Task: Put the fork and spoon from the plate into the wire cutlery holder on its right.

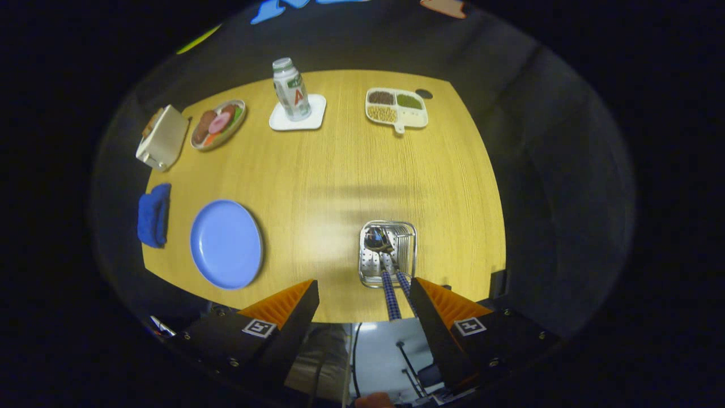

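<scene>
The wire cutlery holder (389,253) stands on the wooden table (340,170), just ahead of my right finger. The spoon (380,249) and the fork (400,258) both rest inside it, bowl and tines down at its far end, their checkered handles sticking out toward me over the near rim. The blue plate (226,243) lies bare to the holder's left, beyond my left finger. My gripper (362,292) hangs high above the table's near edge, open, with nothing between its fingers.
A folded blue cloth (154,215) lies left of the plate. Along the far side sit a cream toaster (162,137), a dish of toy food (218,123), a bottle (291,89) on a white coaster (298,113) and a divided tray of grains (396,107).
</scene>
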`<action>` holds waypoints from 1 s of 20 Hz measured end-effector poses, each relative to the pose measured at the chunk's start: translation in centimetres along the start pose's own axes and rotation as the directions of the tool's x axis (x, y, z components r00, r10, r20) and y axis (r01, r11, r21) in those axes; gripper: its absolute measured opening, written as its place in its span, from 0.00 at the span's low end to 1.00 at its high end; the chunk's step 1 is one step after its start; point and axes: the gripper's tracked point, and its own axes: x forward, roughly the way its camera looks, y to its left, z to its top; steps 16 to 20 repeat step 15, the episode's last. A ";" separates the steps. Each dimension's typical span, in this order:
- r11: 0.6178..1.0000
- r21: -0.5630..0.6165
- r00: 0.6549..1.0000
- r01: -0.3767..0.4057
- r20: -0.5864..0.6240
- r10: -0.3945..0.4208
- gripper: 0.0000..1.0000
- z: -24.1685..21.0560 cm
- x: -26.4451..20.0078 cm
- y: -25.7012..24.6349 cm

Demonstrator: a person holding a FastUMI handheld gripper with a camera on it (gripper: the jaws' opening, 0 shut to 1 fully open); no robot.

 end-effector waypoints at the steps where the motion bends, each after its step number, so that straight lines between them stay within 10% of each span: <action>1: 1.000 0.000 0.998 0.002 0.057 -0.002 0.98 0.0 -0.8 0.4; 8: 1.000 -0.002 0.880 -0.007 0.475 0.007 0.98 0.9 -5.9 5.5; 15: 0.995 0.005 0.553 0.102 0.831 -0.061 0.96 3.4 -14.2 7.2; 20: 0.995 0.005 0.553 0.102 0.831 -0.061 0.96 3.4 -14.2 7.2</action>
